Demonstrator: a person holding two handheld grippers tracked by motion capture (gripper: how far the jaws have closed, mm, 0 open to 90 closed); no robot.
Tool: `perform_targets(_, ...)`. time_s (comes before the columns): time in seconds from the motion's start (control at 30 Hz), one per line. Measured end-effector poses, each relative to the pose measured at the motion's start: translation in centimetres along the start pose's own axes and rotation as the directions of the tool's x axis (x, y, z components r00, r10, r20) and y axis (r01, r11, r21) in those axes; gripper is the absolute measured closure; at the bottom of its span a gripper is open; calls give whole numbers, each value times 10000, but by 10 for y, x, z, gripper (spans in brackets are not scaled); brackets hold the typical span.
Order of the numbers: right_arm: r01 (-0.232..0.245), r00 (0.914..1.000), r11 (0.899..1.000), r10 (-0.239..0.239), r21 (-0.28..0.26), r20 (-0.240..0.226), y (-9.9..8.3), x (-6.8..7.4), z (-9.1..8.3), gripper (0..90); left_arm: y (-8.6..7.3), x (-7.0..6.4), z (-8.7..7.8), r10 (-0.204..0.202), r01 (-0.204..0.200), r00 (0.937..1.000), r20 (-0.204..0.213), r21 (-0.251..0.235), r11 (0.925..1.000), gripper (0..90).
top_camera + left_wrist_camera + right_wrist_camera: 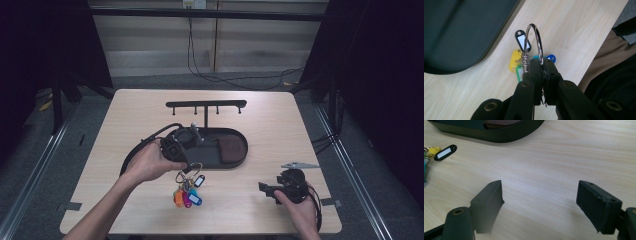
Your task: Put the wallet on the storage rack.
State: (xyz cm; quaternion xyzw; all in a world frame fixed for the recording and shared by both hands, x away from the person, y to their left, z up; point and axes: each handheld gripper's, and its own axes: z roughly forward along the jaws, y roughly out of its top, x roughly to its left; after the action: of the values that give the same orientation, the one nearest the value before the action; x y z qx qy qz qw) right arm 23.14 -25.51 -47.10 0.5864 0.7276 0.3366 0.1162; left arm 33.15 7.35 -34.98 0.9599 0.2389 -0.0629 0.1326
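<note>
Near the middle of the high view, the left gripper [186, 169] has its jaws pinched tight on a metal key ring [194, 168] — in the left gripper view the ring [534, 42] arches up out of the closed black jaws, gripped at its right side, with a small coiled spring beside the jaws. A cluster of coloured key tags [188, 192] hangs from the ring and lies on the wooden table [270, 125] just below the gripper, a little left of centre in the lower half of the frame; black, yellow, green and blue tags [520, 58] show behind the ring in the left gripper view. Just above them sits a dark oval tray [231, 134] with a brown pouch [230, 149] at its right end, and a hook rack [206, 104] stands behind it.

At the lower right, the right gripper [264, 189] rests low over bare table — its jaws are spread wide, holding nothing, well apart from the tags. A grey plate [299, 165] lies just above it.
</note>
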Motion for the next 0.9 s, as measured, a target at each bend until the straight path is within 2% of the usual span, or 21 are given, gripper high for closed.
perform_targets(0.17,-11,10000,10000,11,-77,-12,0,-1,-1,216,1,0,-8,-138,138,9999,11,104,9999,878)
perform_targets(0.23,54,10000,10000,-54,-76,-9,0,-1,0,217,1,1,-12,-72,72,10000,30,189,9998,877)
perform_targets(0.3,57,10000,10000,-57,-75,-6,0,-1,0,218,1,1,-16,-185,185,9998,-9,128,9997,877)
perform_targets(0.67,53,10000,10000,-53,-53,50,0,0,0,223,0,5,-35,-207,205,9996,177,106,9997,877)
perform_targets(0.9,108,9999,9999,-107,-82,54,0,0,-1,224,2,6,-44,-249,249,9997,4,260,9994,877)
